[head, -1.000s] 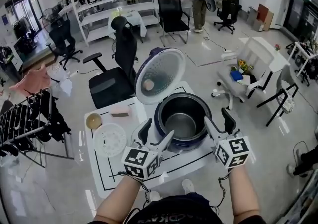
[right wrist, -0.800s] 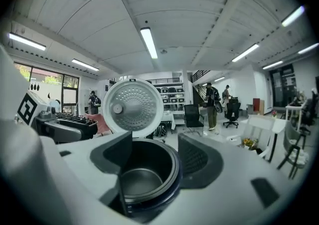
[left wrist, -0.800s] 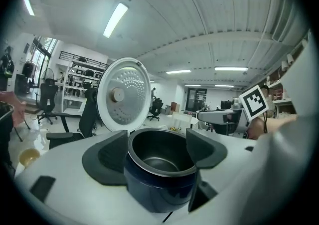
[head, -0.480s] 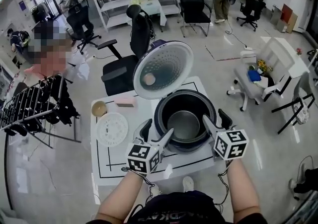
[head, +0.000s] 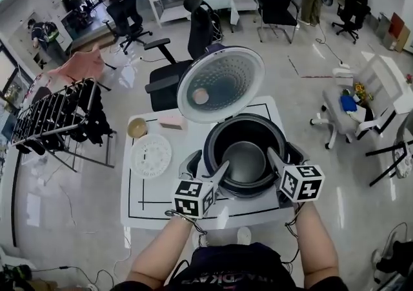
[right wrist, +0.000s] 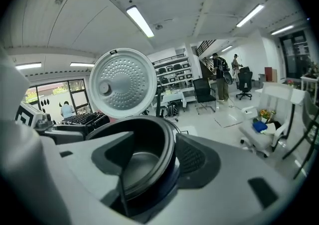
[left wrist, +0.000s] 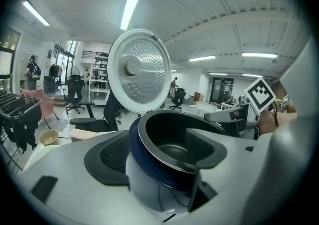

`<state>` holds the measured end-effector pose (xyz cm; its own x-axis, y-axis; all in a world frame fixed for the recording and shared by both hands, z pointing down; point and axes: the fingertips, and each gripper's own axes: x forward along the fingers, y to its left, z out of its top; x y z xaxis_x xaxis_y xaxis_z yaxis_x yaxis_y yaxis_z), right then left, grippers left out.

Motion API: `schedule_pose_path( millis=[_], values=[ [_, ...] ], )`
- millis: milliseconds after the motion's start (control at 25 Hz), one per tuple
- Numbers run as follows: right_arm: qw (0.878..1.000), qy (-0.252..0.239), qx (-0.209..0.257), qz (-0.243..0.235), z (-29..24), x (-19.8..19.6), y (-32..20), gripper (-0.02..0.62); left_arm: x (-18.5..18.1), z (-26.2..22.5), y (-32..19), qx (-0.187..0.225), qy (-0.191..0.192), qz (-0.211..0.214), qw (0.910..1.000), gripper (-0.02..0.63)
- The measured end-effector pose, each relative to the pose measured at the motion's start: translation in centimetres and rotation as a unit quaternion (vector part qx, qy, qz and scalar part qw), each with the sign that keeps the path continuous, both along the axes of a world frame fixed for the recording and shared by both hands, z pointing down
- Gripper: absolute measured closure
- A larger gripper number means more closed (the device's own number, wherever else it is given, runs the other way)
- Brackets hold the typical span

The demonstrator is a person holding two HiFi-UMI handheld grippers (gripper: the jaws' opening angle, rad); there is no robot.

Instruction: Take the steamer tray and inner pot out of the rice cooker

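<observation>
Right now both tools are straddling the inner pot (head: 245, 160) rim, one jaw inside, the other outside the rice cooker (head: 279, 136) wall, prob. lining up a two-sided lift. Left tool (head: 206, 166) is hanging released. Right tool (head: 284, 154) jaws have just been closing, rim between, not clamping yet. Lid (head: 222, 83) is standing up at 12 o'clock. Steamer tray (head: 150, 155) is lying on the white worktop (head: 155, 199) at 9 o'clock. Office chairs (head: 193, 44) & a drying rack (head: 55, 112) are crowding the glossy floor (head: 310, 57).
</observation>
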<state>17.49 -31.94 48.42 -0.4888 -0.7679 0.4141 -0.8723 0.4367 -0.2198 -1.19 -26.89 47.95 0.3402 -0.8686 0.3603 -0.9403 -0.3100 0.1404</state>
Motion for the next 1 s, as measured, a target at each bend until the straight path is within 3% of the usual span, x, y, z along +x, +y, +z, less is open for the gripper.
schedule_pose_path(
  millis=[280, 520, 640, 1000],
  values=[
    [1.000, -0.001, -0.016, -0.027, 1.3, -0.7, -0.9, 0.340, 0.1, 1.8, -1.1, -0.025, -0.003, -0.035, 0.9991, 0.255],
    [0.999, 0.009, -0.014, -0.028, 1.3, -0.8, -0.9, 0.347, 0.4, 2.1, -1.5, -0.017, -0.038, -0.048, 0.9980, 0.268],
    [1.000, 0.014, -0.012, -0.024, 1.4, -0.7, -0.8, 0.354, 0.8, 2.4, -1.5, -0.018, -0.044, -0.057, 0.9972, 0.306],
    [0.997, 0.080, 0.011, 0.001, 1.7, -0.4, -0.9, 0.385, 0.3, 2.4, -1.6, -0.027, -0.079, -0.103, 0.9912, 0.346]
  ],
)
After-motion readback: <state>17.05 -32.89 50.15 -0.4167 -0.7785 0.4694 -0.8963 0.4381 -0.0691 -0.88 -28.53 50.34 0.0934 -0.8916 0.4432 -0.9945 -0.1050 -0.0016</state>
